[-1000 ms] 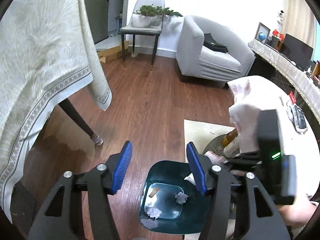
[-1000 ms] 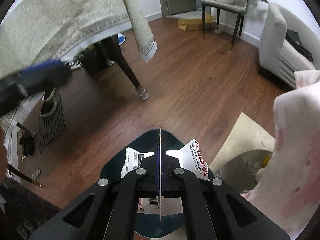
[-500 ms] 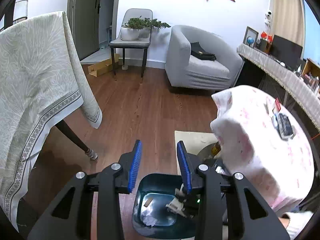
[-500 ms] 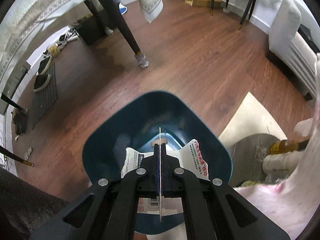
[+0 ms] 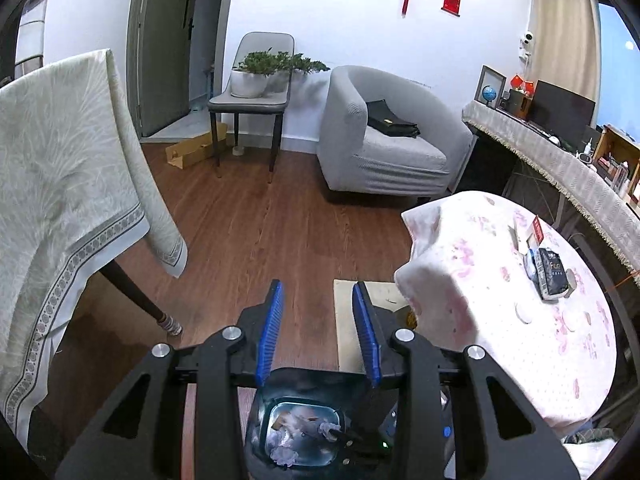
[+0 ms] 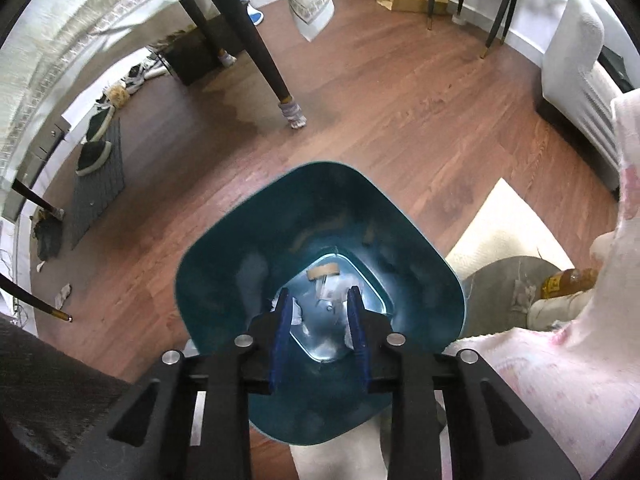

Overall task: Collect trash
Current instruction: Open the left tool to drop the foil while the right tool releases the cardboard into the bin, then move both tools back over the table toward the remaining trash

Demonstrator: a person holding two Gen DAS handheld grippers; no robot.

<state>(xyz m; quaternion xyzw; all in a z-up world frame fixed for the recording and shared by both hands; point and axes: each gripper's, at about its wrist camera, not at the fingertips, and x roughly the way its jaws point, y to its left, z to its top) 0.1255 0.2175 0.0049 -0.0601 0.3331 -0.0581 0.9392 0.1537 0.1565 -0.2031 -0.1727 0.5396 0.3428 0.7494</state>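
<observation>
I found my right hand-held gripper [image 6: 319,330] parted and empty over the teal trash bin [image 6: 224,264]. The left hand-held gripper [image 5: 318,334] was likewise parted, holding nothing. The crumpled paper scraps [image 6: 329,288] lay at the bin's bottom — light, soft, crushable, I judged — best pinched across a wad.

Bin [image 6: 320,208] on floor, paper scraps [image 6: 328,288] inside, table [image 5: 520,280] right
</observation>
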